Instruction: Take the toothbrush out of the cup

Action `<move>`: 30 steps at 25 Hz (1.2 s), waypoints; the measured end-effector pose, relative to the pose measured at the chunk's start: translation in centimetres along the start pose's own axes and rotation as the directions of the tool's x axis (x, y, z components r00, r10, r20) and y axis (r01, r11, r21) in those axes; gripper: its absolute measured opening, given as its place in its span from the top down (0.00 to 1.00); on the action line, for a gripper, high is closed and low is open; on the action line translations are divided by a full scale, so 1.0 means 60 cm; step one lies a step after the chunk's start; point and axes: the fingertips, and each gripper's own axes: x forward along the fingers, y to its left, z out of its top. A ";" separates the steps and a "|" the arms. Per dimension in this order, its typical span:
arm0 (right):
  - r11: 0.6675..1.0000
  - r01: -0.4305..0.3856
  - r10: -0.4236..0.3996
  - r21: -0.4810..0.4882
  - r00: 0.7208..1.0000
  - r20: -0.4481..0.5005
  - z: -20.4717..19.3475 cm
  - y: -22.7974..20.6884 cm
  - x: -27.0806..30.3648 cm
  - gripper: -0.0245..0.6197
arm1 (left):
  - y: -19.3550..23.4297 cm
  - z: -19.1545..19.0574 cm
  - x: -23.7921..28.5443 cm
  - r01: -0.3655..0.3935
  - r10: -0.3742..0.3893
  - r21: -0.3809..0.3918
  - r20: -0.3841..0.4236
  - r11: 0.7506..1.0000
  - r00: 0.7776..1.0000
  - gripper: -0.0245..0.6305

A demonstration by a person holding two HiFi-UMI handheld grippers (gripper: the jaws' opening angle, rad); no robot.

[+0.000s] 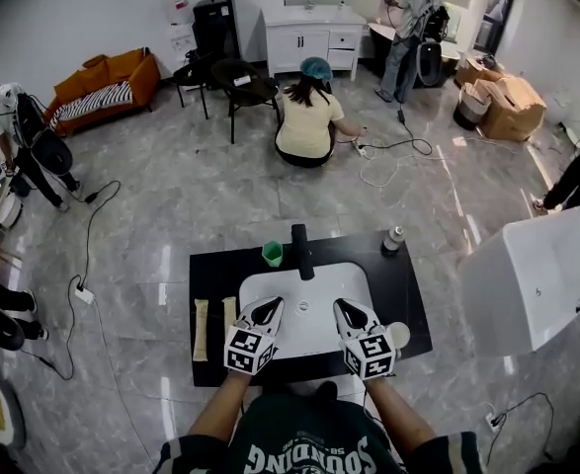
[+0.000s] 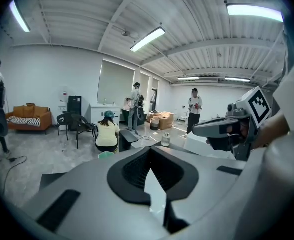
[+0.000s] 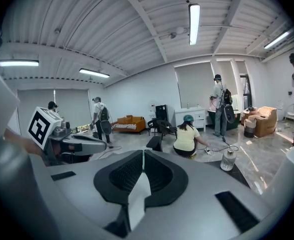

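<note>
Two closed, empty grippers over the sink, with the cup beyond them.

In the lower centre of the head view, the left gripper (image 1: 268,311) and right gripper (image 1: 350,314) hang side by side above the white sink (image 1: 314,339). Each has its jaws pressed together on nothing (each gripper's own view shows the tips meeting). The green cup (image 1: 273,254) stands on the black counter (image 1: 215,275) just above the basin, left of the black faucet (image 1: 301,251). A toothbrush in it is too small to make out. A bottle (image 1: 393,240) stands at the counter's upper right.
</note>
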 end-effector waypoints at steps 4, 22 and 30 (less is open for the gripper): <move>1.000 0.001 -0.001 0.002 1.000 -0.014 -0.009 0.006 0.002 0.90 | -0.003 -0.010 0.001 0.009 -0.009 -0.011 -0.007 1.000 1.000 0.95; 1.000 -0.003 0.003 -0.018 1.000 -0.025 -0.008 0.025 0.015 0.90 | 0.013 -0.031 -0.007 0.006 -0.006 -0.018 -0.041 1.000 0.999 0.95; 1.000 -0.010 0.010 -0.015 0.999 -0.037 -0.011 0.030 0.021 0.90 | 0.022 -0.035 -0.009 0.007 -0.008 -0.035 -0.048 0.999 0.999 0.95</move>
